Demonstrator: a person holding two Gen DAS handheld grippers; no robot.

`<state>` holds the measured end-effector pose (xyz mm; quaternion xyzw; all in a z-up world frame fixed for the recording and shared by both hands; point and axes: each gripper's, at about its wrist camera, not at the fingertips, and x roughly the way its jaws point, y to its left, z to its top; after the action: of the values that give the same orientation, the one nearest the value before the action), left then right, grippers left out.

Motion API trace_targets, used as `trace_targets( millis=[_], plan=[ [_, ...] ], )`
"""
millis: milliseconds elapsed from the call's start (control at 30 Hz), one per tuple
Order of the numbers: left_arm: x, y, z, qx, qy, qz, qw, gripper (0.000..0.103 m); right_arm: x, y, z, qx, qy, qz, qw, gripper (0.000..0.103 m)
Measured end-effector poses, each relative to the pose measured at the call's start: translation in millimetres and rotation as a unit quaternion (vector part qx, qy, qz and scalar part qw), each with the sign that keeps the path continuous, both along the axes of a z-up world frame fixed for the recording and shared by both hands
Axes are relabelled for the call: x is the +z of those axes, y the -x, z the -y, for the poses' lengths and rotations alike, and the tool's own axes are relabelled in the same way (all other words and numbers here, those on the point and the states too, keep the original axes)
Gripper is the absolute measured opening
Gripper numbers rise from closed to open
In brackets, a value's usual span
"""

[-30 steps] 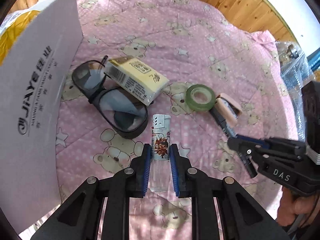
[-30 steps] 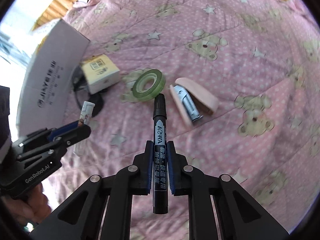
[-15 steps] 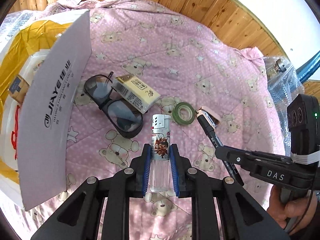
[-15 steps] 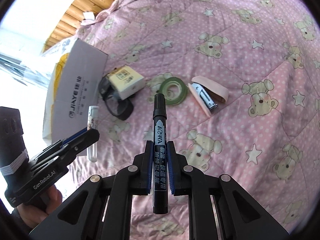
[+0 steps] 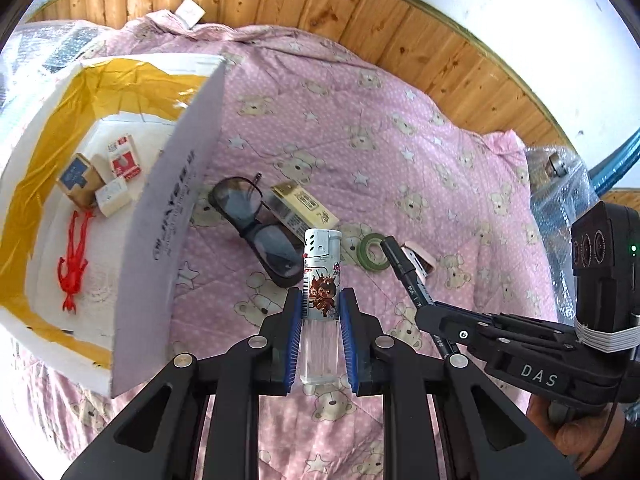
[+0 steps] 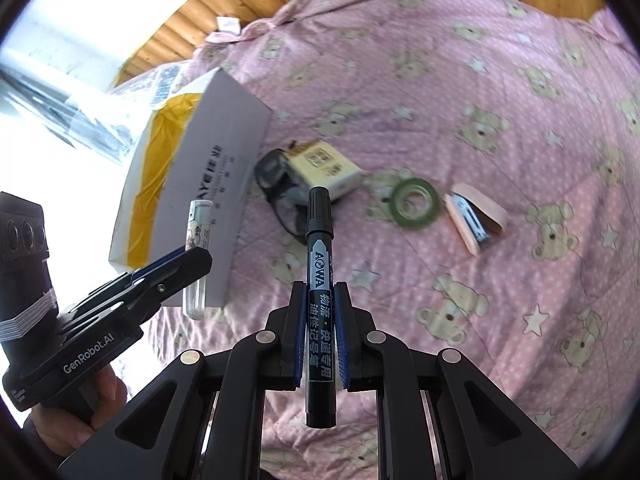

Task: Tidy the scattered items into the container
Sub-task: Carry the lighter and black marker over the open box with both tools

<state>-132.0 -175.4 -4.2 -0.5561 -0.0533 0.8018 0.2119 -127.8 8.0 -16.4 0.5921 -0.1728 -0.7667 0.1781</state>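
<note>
I've got the left gripper (image 5: pixel 320 340) clamped mid-body on the lighter (image 5: pixel 321 280), right gripper (image 6: pixel 319 344) clamped on the marker (image 6: pixel 319 264); both right of the box (image 5: pixel 160 240). Light, rigid, slick plastic.

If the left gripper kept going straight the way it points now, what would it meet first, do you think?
Probably the sunglasses or the yellow pack on the quilt, just past the held lighter; depth is unclear.
</note>
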Motion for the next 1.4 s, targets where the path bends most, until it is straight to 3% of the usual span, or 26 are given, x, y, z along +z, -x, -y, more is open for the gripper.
trace_targets(
  millis=[733, 1400],
  plan=[
    [39.7, 9.6, 89.0, 0.094, -0.043, -0.029, 0.9942, 0.02, 51.5, 26.2, 87.6, 0.083, -0.007, -0.048, 0.995, 0.014],
    [37.5, 33.0, 164.7, 0.163, -0.056, -0.024, 0.9848, 0.02, 67.9, 60.9, 172.2, 0.142, -0.004, -0.06, 0.988, 0.014]
  ],
)
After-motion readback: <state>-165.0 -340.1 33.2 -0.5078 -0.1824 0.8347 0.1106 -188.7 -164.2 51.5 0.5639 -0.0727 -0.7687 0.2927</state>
